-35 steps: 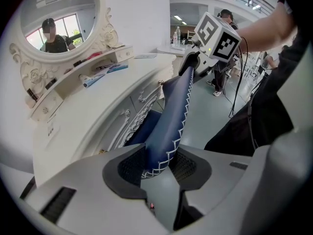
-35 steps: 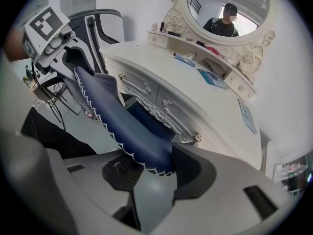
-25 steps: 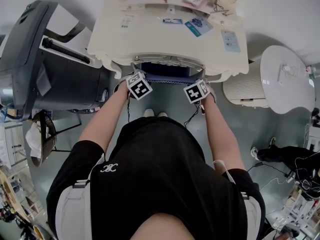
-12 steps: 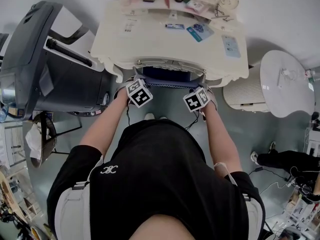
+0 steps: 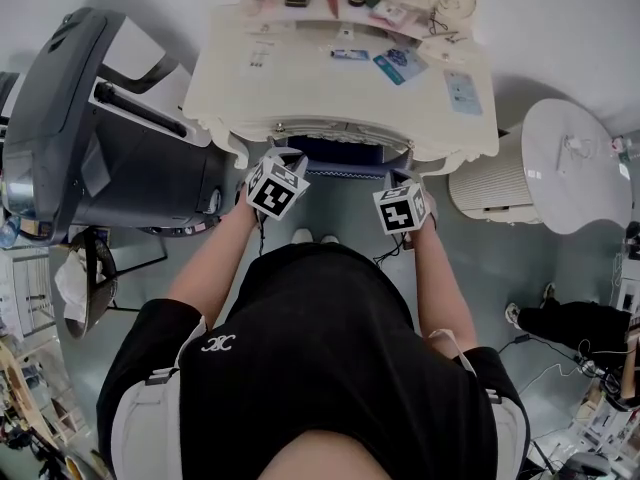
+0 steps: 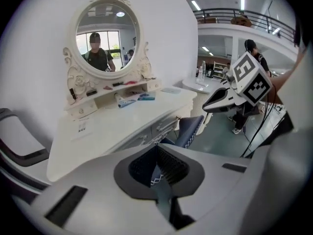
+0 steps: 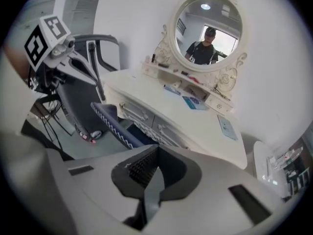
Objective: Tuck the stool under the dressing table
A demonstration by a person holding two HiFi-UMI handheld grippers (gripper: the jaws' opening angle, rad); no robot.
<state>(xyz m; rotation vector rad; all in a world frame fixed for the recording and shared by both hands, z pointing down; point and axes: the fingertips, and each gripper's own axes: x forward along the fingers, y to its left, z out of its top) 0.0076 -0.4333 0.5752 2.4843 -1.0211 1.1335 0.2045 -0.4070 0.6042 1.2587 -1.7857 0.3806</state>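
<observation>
Head view, left tongs (image 5: 284,156), right tongs (image 5: 398,177) down-tilted

The left arm (image 5: 205,268) and right arm (image 5: 440,288) stretched forward, side by side. The left tongs (image 6: 157,169) and right tongs (image 7: 152,170) pointed steeply down; their jaws had just been closing and met, empty.

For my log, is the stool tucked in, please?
Mostly in: only the blue near edge of the stool shows beneath the table.
</observation>
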